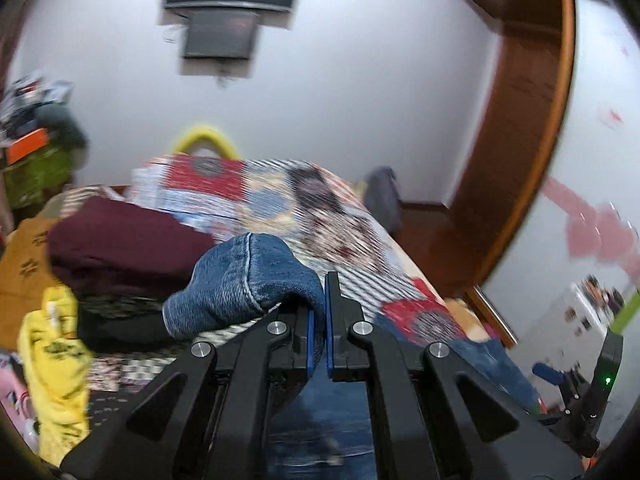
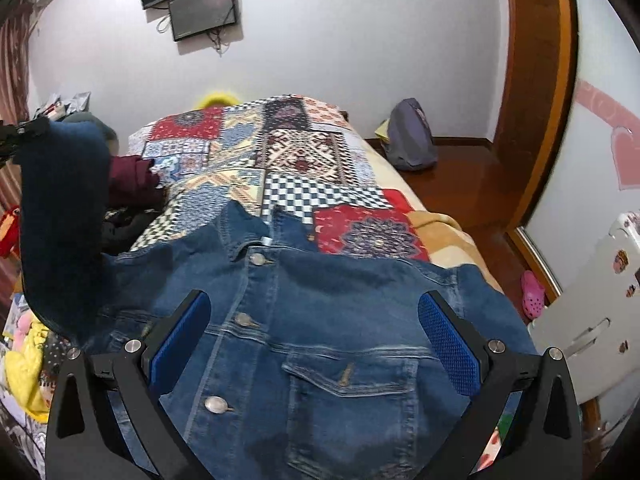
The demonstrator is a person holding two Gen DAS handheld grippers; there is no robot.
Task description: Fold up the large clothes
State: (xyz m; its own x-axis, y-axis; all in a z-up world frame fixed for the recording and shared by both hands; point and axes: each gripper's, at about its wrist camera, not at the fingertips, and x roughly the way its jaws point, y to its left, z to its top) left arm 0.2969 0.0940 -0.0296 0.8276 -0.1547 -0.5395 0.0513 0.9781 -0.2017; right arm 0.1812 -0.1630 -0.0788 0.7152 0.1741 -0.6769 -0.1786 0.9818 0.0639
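Denim fills the foreground of the right wrist view: the denim jacket lies front-up on the patchwork bedspread, its collar pointing away from the camera toward the far wall, so its long axis runs down the length of the bed. At least 3 metal buttons line the placket. The right gripper hovers over the chest with its blue pads spread wide, holding nothing. At the left, a sleeve is lifted up off the bed. The left gripper has its jaws pressed together on a fold of that sleeve. A maroon garment sits on the pile at the bed's left side.
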